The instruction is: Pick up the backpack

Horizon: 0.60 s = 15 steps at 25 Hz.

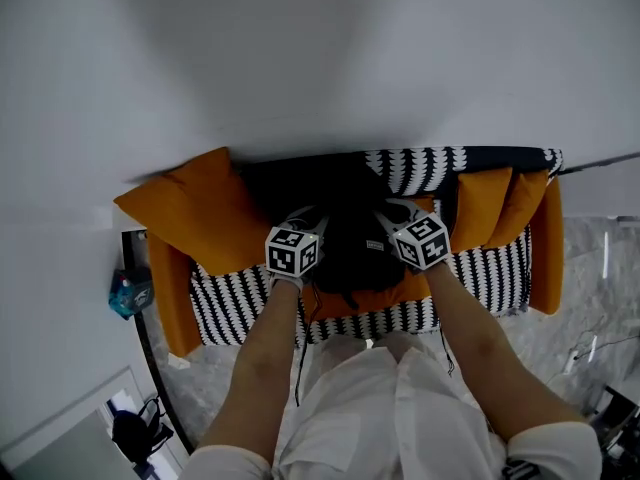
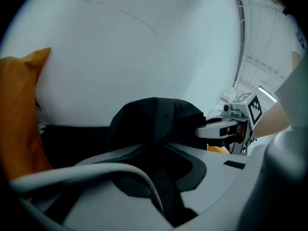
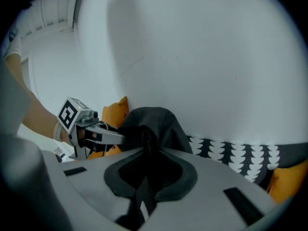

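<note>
The black backpack (image 1: 345, 230) sits on the sofa seat against the backrest, between both grippers. My left gripper (image 2: 161, 170) is shut on a fold of the backpack's black fabric (image 2: 154, 121), and a strap runs down between its jaws. The right gripper (image 3: 147, 170) is likewise shut on the backpack's fabric (image 3: 151, 124), with a strap and small white tag hanging through the jaws. In the head view the left marker cube (image 1: 293, 249) and the right marker cube (image 1: 422, 240) flank the bag; the fingertips are hidden in it. Each gripper view shows the other gripper gripping the bag's far side.
The sofa (image 1: 480, 268) has black-and-white patterned covers and orange cushions, a large one at the left (image 1: 195, 213) and others at the right (image 1: 500, 203). A white wall rises right behind it. A blue object (image 1: 130, 291) and a dark bag (image 1: 135, 433) lie on the floor at left.
</note>
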Motion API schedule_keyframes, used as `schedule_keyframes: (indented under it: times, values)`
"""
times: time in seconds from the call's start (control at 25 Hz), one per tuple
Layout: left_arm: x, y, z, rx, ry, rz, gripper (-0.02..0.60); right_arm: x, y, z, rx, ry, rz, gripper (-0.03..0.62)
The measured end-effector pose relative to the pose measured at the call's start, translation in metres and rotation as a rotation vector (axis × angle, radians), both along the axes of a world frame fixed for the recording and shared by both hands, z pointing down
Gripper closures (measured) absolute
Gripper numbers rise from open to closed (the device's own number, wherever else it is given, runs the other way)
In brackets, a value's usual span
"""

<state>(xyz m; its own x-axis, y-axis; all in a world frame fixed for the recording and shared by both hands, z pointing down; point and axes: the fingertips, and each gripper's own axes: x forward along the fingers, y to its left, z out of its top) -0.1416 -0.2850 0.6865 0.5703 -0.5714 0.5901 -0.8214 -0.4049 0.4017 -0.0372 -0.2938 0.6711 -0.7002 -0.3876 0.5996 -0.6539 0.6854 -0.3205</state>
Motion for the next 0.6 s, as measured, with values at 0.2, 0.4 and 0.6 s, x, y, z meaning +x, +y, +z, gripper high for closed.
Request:
schedule_keyframes:
  times: [0.2, 0.4, 0.6]
  values:
    - [0.005, 0.028, -0.010, -0.006, 0.031, -0.018, 0.511, 0.004, 0.028, -0.011, -0.011, -0.037, 0.032, 0.553]
    - [0.008, 0.055, -0.021, -0.011, 0.052, -0.034, 0.512, 0.008, 0.056, -0.022, -0.026, -0.070, 0.061, 0.554]
    - [0.012, 0.080, -0.038, -0.009, 0.066, -0.059, 0.515, 0.012, 0.079, -0.036, -0.049, -0.097, 0.080, 0.556]
